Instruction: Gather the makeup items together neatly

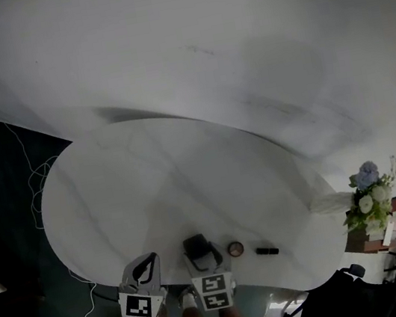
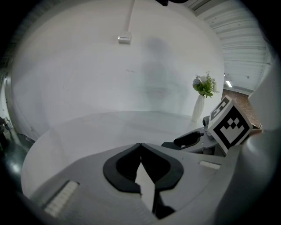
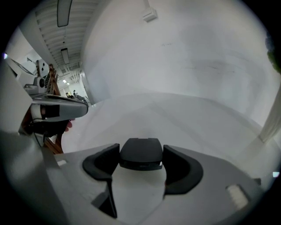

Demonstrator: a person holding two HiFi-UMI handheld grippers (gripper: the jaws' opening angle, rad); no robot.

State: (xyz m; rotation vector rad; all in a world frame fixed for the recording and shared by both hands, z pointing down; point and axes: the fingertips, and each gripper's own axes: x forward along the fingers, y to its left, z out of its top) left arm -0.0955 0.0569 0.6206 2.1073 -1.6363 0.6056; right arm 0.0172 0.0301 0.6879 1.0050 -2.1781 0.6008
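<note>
Right gripper [image 3: 140,163]: its two dark pads [image 3: 102,166] clamp one black compact [image 3: 140,151] from either side, at the near edge of the white oval table [image 1: 151,192]. Left gripper [image 2: 140,148]: its two pads [image 2: 122,169] meet at the tips with nothing between them. Just right of the compact lies one small round pot [image 1: 235,248], and beyond it one slim black tube [image 1: 267,251], possibly a lipstick. These three items lie apart, and one vase of flowers [image 1: 371,199] stands at the table's right end.
</note>
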